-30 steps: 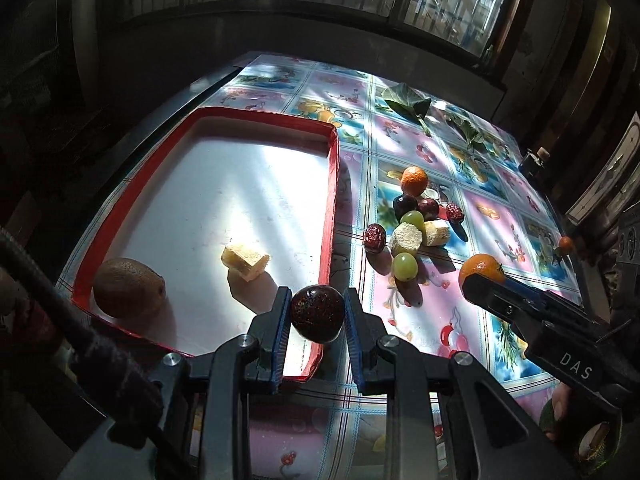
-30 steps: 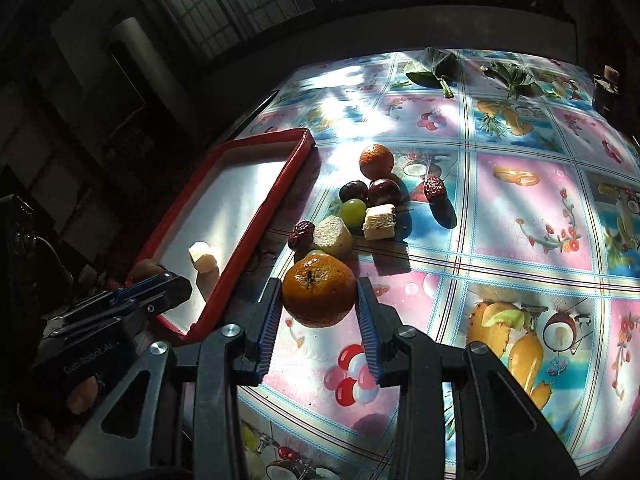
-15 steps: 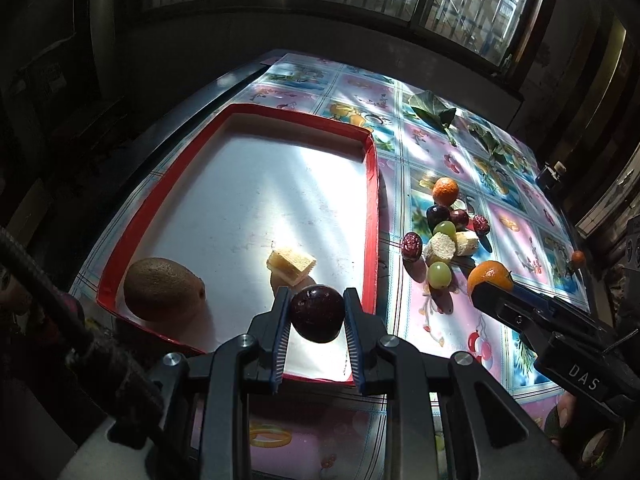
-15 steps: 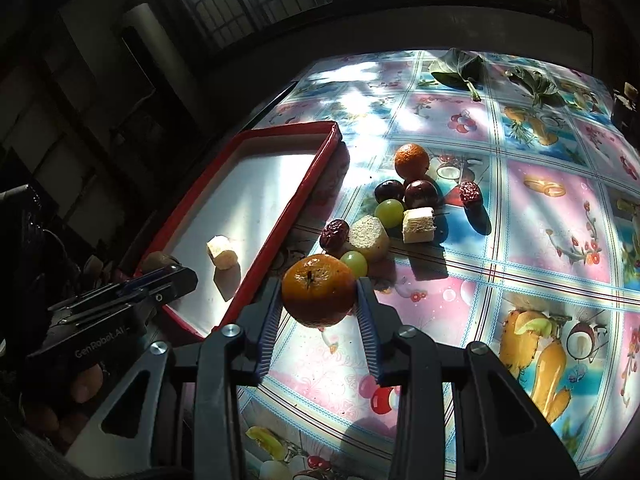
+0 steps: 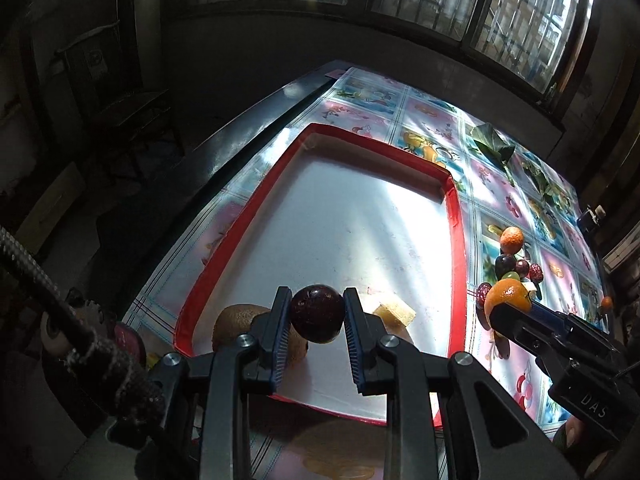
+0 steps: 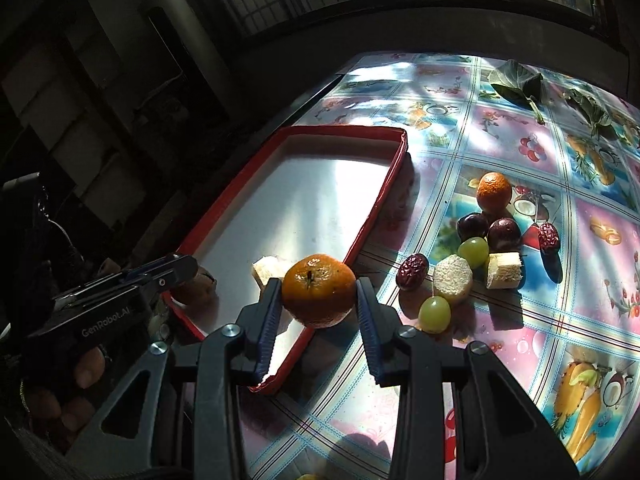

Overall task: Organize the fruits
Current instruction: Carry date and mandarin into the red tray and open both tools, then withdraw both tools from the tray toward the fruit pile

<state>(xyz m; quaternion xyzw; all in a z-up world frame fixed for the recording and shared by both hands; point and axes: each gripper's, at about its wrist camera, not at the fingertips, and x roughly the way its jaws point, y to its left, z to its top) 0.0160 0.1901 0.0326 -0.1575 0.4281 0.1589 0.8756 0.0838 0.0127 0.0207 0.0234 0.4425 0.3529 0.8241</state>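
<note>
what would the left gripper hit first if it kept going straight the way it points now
Probably the white floor of the red tray: the left gripper, shut on a dark plum, points over it. Depth is unclear.

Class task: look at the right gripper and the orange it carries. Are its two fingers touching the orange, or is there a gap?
Touching. In the right wrist view, the right gripper has both finger pads pressed against the sides of the orange, which hangs between them above the red tray edge.

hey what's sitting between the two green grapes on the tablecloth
In the right wrist view, a pale, rough-cut fruit chunk sits between the upper green grape and the lower green grape, close against both.
</note>
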